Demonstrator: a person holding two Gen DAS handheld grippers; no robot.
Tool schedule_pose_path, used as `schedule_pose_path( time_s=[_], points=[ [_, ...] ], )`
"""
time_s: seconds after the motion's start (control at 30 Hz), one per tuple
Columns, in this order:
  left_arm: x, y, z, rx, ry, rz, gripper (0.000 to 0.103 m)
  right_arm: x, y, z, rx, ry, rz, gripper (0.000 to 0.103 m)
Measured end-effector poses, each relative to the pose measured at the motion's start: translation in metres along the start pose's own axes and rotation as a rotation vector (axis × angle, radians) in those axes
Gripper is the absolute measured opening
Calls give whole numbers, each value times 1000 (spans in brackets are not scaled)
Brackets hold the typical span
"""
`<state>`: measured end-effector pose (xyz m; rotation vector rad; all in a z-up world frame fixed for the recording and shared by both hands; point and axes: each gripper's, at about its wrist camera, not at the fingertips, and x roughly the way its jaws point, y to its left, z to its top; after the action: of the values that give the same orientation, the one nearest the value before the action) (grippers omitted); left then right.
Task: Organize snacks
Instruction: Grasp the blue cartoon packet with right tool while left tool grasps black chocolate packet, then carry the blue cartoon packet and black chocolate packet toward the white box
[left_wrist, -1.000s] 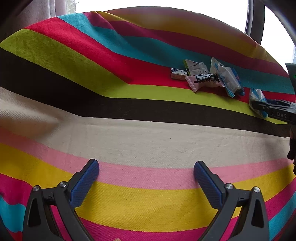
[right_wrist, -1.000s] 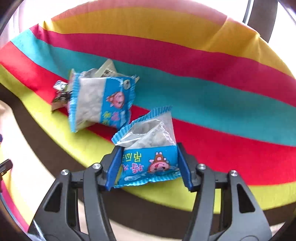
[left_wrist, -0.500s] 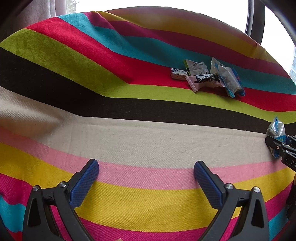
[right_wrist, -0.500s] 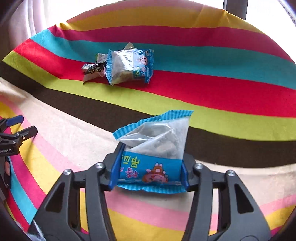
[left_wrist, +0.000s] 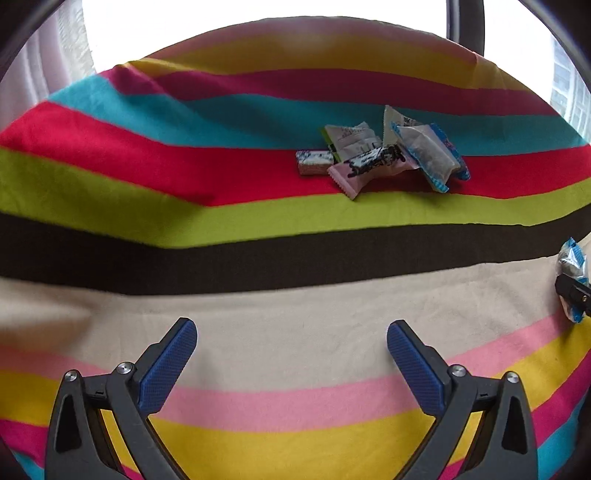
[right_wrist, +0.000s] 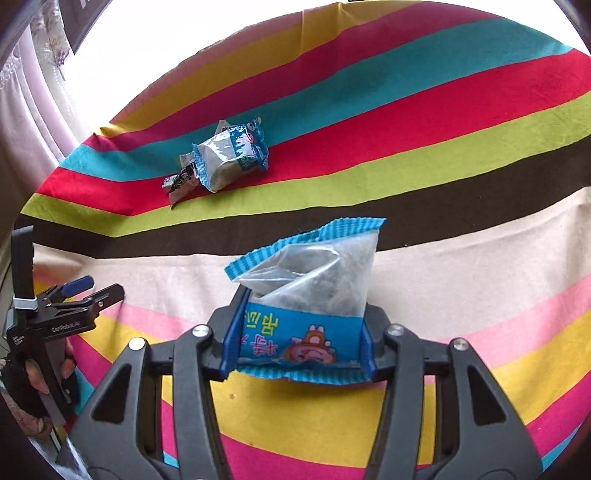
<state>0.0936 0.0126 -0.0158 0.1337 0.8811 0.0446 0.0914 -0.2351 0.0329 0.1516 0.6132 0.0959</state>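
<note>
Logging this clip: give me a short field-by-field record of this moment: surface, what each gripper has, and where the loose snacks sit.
surface: striped cloth, bands of many colours
right gripper: shut on a blue snack packet, held over the cream band
left gripper: open, nothing between its fingers, over the cream band
loose snacks: snack pile on the red and teal bands, packets overlapping
pile contents seen: second blue packet, pink packet, small wrapped candy, white and green packet
containers: none visible
</note>
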Motion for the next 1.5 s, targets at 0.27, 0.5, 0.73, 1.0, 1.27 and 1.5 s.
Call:
schedule_pose_path(
  time_s=[0.27, 0.5, 0.73, 1.0, 1.27, 1.5],
  points=[
    [40, -57, 81, 440, -141, 30, 74, -12, -21, 1, 93, -22, 89, 55],
    [69, -53, 104, 354, -53, -123, 22, -17, -24, 0, 108, -26, 106, 55],
    [-3, 4, 46, 62, -31, -288, 18, -21, -26, -3, 113, -28, 114, 55],
    [-77, 38, -50, 63, 62, -194, 20, -20, -25, -2, 111, -27, 110, 55],
    [-58, 47, -75, -44, 10, -185, 55, -20, -25, -3, 111, -27, 108, 55],
    [-59, 41, -74, -51, -25, -168, 19, -20, -25, -3, 114, -28, 111, 55]
  ],
)
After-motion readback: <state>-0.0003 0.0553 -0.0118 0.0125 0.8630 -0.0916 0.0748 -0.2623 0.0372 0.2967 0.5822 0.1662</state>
